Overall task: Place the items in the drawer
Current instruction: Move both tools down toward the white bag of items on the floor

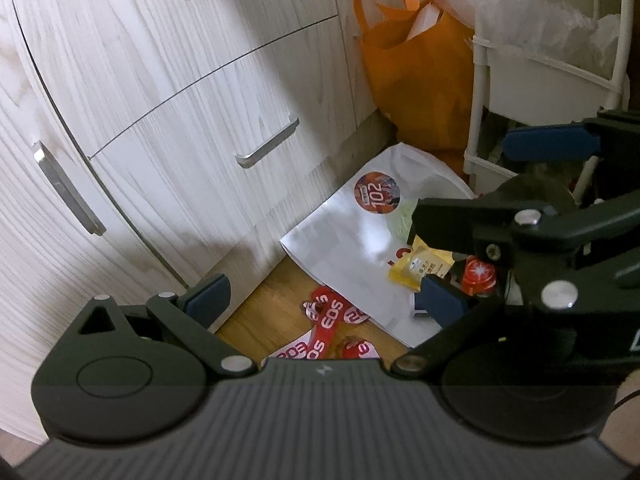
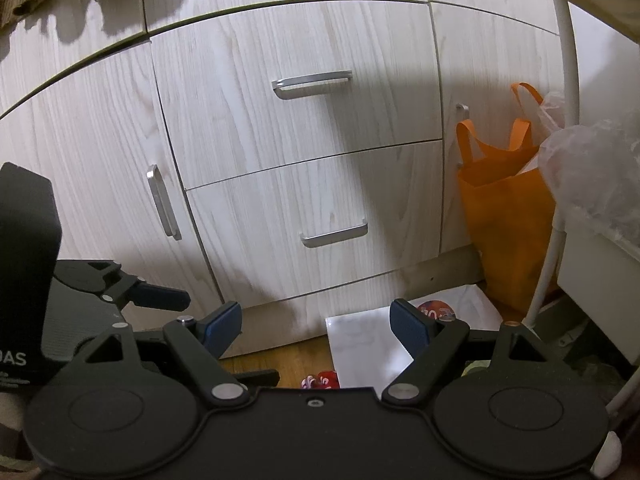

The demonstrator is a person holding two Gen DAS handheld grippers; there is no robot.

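A pale wood cabinet has two shut drawers, an upper drawer (image 2: 296, 92) and a lower drawer (image 2: 320, 216), each with a silver handle. The lower drawer also shows in the left wrist view (image 1: 208, 120). On a white bag (image 1: 360, 248) on the floor lie a yellow packet (image 1: 420, 270) and a small red can (image 1: 478, 276). My left gripper (image 1: 324, 300) is open and empty, low near the cabinet base. My right gripper (image 2: 318, 326) is open and empty, facing the drawers; it also shows in the left wrist view (image 1: 504, 184), above the packet.
An orange tote bag (image 2: 508, 216) leans on the cabinet at the right. A white wire rack (image 1: 532, 92) with plastic bags stands beside it. A red EOS strap (image 1: 332, 320) lies on the wooden floor. A cabinet door with a vertical handle (image 2: 162, 204) is left of the drawers.
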